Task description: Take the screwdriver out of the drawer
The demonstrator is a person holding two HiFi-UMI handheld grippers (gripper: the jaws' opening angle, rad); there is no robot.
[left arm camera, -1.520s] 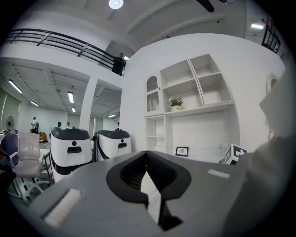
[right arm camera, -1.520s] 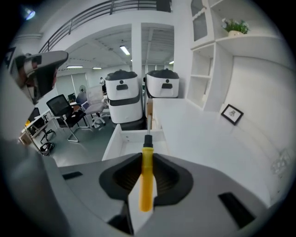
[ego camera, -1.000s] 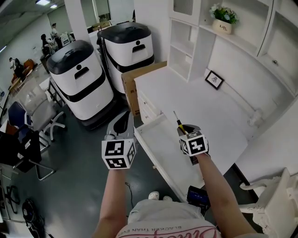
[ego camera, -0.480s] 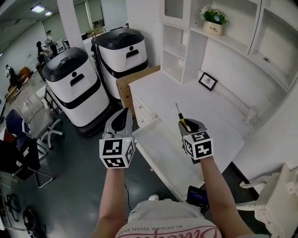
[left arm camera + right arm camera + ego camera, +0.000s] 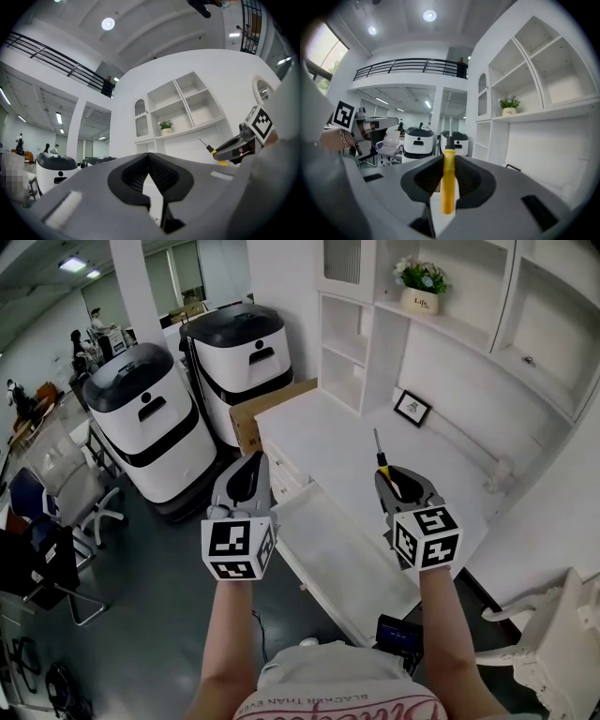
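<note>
My right gripper (image 5: 389,474) is shut on a screwdriver (image 5: 380,454) with a yellow and black handle, its thin shaft pointing up and away. It hangs above the white desk top (image 5: 441,479), over the far end of the open white drawer (image 5: 337,549). In the right gripper view the yellow handle (image 5: 448,180) stands upright between the jaws of the right gripper (image 5: 448,159). My left gripper (image 5: 253,461) hovers left of the drawer over the floor, shut with nothing in it. In the left gripper view the left gripper (image 5: 150,157) has its pads together, and the screwdriver (image 5: 205,143) shows at right.
Two white-and-black machines (image 5: 155,418) (image 5: 248,348) and a cardboard box (image 5: 274,404) stand left of the desk. Wall shelves hold a flower pot (image 5: 419,289); a small picture frame (image 5: 411,409) leans on the desk. Office chairs (image 5: 61,479) stand at far left, a white chair (image 5: 553,652) at lower right.
Both grippers have risen. The right one lifted the screwdriver higher and to the right, away from the drawer; the left one rose a little beside the drawer.
</note>
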